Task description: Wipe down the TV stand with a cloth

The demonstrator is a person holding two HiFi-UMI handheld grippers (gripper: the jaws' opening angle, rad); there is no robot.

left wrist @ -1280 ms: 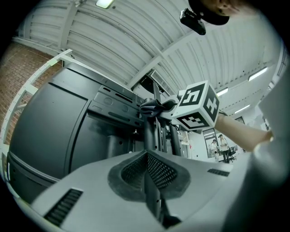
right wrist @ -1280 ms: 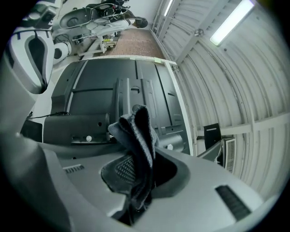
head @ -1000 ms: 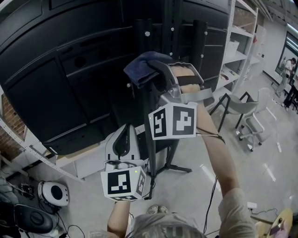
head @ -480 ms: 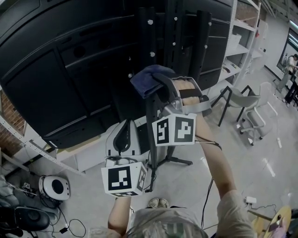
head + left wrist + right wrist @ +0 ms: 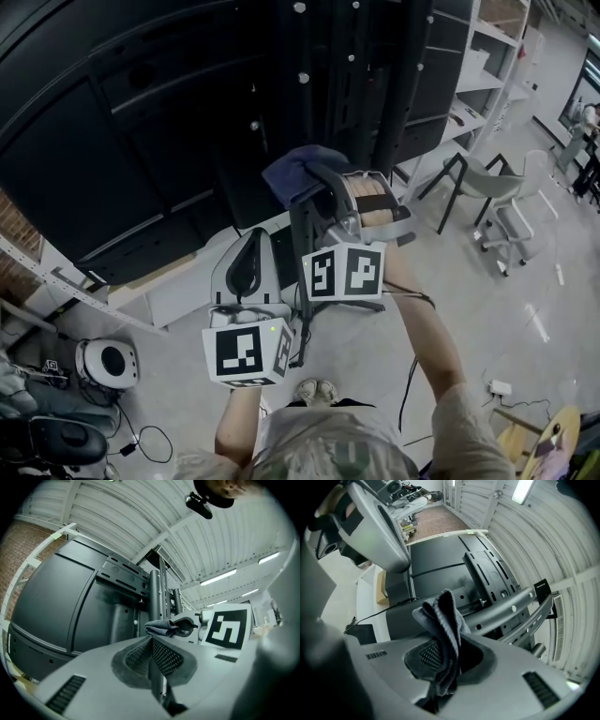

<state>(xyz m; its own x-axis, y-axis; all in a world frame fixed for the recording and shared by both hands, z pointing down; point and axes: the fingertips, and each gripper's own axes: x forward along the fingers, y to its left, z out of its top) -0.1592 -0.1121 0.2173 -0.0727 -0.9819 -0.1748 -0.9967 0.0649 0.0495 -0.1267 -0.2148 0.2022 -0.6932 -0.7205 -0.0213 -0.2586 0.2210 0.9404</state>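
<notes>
A blue-grey cloth (image 5: 298, 171) is bunched in my right gripper (image 5: 317, 186), which is shut on it and held up against the black upright posts of the TV stand (image 5: 352, 84). In the right gripper view the cloth (image 5: 443, 620) sticks up from between the pads, with the stand's perforated cross bars (image 5: 506, 611) just beyond. My left gripper (image 5: 249, 242) hangs lower and to the left, shut with nothing in it; its pads (image 5: 164, 656) meet in the left gripper view. The cloth (image 5: 161, 627) also shows there, against the posts.
The TV's large black back panel (image 5: 122, 159) fills the left. The stand's legs (image 5: 323, 328) spread on the floor. White shelving (image 5: 487, 75) and a grey chair (image 5: 487, 202) stand at the right. A round white device (image 5: 111, 364) and cables lie at the lower left.
The right gripper with the cloth has slid lower along the stand's posts, with more of the posts showing above it. The left gripper has hardly moved.
</notes>
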